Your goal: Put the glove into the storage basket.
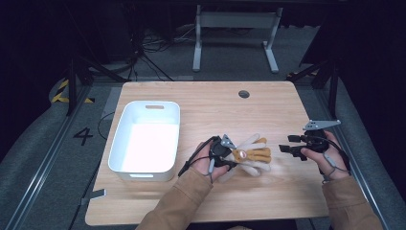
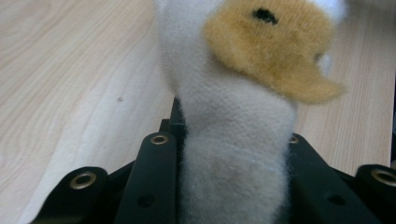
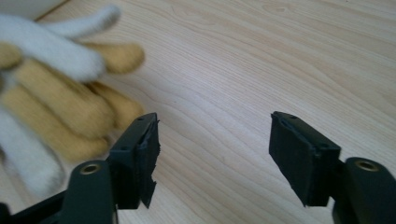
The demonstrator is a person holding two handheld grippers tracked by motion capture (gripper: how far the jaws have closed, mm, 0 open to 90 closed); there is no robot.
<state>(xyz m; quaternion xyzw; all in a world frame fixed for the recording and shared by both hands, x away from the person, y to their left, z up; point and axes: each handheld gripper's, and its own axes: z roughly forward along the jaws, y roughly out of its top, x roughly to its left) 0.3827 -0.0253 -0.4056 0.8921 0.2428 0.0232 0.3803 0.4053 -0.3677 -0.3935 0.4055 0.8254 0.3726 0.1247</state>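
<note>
With the left gripper (image 1: 229,154) clamped on the plush toy (image 1: 249,155), I read the pick as done: in the left gripper view the fingers (image 2: 152,186) press tight on a white limb of the toy (image 2: 233,140), orange patch just above. In the high view the toy sits at mid-surface, just right of the white bin (image 1: 146,141), and I can't tell if it rests on the wood or hangs just off it.

Right gripper (image 1: 289,146) sits well to the right of the toy, fingers (image 3: 140,158) apart with nothing between them, only bare surface (image 3: 261,60). The toy's yellow and white limbs (image 3: 56,107) lie just beside its left finger, not touched.

The bin looks empty. My guess is the toy goes in there, so what's left is carrying it left over the rim and letting go. Right side has no job yet as far as I see.

Risk: the grip is on one soft limb, so the body may swing.
</note>
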